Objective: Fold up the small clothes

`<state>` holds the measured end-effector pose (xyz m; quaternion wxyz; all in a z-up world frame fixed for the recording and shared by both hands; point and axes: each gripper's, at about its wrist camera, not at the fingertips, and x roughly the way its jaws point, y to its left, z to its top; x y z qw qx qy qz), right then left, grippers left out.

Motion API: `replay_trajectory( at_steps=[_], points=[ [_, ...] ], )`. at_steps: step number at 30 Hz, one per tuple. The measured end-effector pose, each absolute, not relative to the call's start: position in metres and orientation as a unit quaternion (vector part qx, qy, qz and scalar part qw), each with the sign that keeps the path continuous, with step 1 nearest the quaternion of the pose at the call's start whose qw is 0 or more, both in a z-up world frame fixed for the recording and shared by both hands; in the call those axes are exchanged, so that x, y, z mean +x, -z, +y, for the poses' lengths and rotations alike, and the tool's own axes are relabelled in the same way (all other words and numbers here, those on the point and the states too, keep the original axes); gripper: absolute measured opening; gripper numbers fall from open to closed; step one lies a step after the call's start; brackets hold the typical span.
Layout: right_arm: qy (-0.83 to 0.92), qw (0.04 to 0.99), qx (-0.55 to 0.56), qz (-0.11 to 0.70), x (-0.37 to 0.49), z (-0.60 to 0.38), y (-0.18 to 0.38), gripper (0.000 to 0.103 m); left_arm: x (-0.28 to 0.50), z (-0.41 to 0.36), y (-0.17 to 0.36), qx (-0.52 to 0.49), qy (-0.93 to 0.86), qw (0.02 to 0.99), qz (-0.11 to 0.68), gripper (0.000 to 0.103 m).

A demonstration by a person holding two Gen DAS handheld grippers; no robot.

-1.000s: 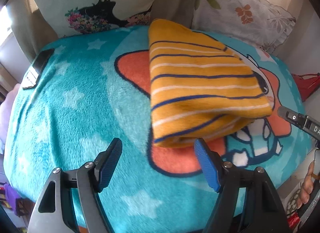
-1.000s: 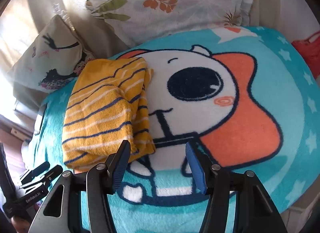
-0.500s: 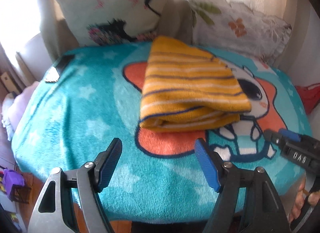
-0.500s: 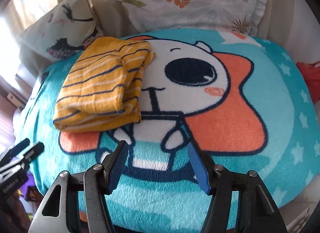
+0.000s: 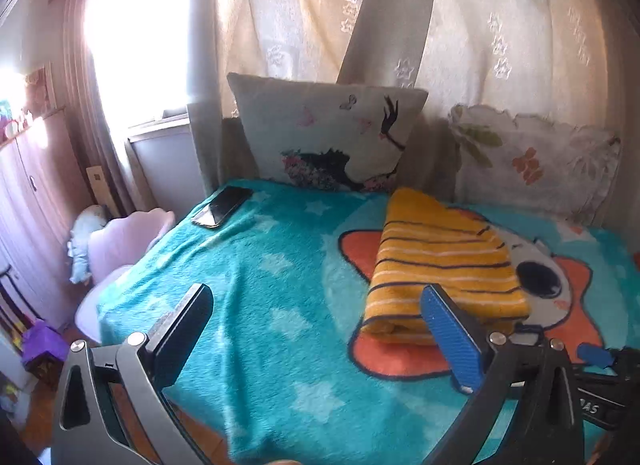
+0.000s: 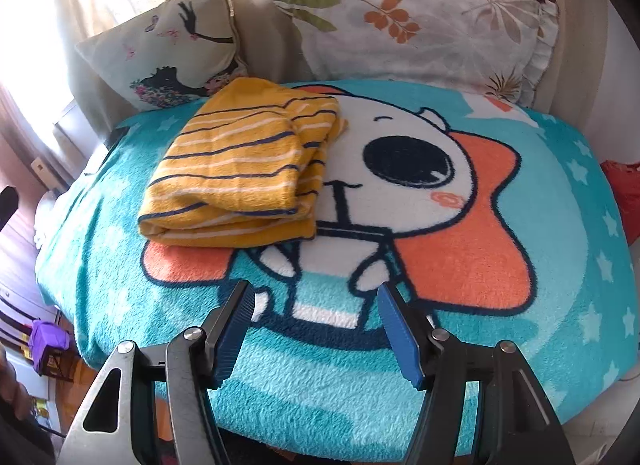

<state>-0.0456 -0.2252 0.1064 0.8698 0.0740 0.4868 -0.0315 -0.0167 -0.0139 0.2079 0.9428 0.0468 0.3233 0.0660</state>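
Note:
A folded yellow garment (image 5: 444,265) (image 6: 240,169) with navy and white stripes lies on the teal cartoon blanket (image 5: 280,285) (image 6: 520,305), towards the pillows. My left gripper (image 5: 316,313) hangs above the blanket's near edge, left of the garment; its jaws are opening wide and hold nothing. My right gripper (image 6: 316,305) is open and empty over the blanket's near part, in front of the garment and apart from it. Its dark tip (image 5: 596,357) shows at the lower right of the left wrist view.
Two patterned pillows (image 5: 332,137) (image 6: 420,25) lean against the curtain behind the blanket. A dark phone (image 5: 222,207) lies on the blanket's far left corner. A pale pink chair (image 5: 120,241) and a purple object (image 5: 40,345) stand by the left edge.
Both grippers have drawn back and up from the garment, which now lies farther off. The left view has tilted up to show the curtain and window, and its jaws have spread wider.

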Motion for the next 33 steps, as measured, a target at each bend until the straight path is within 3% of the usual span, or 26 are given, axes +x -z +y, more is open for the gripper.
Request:
replay_trajectory(
  at_steps=[5, 12, 17, 26, 33],
  points=[
    [0.021, 0.879, 0.047, 0.474, -0.044, -0.21, -0.116, 0.068, -0.016, -0.025, -0.22, 0.102, -0.093, 0.944, 0.301, 0.103],
    [0.03, 0.885, 0.054, 0.461, -0.032, -0.207, -0.13, 0.07, -0.03, -0.023, -0.255, -0.002, 0.048, 0.959, 0.279, 0.103],
    [0.038, 0.9, 0.037, 0.433, -0.035, -0.203, -0.139, 0.07, -0.031, -0.025, -0.268, -0.005, 0.061, 0.969, 0.239, 0.103],
    [0.096, 0.916, 0.034, 0.387, -0.033, -0.198, -0.165, 0.076, -0.007, -0.008, -0.251, -0.046, 0.075, 0.951, 0.298, 0.103],
    [0.122, 0.896, 0.049, 0.424, -0.027, -0.191, -0.139, 0.076, 0.02, -0.003, -0.206, -0.013, 0.056, 0.922, 0.384, 0.103]
  ],
)
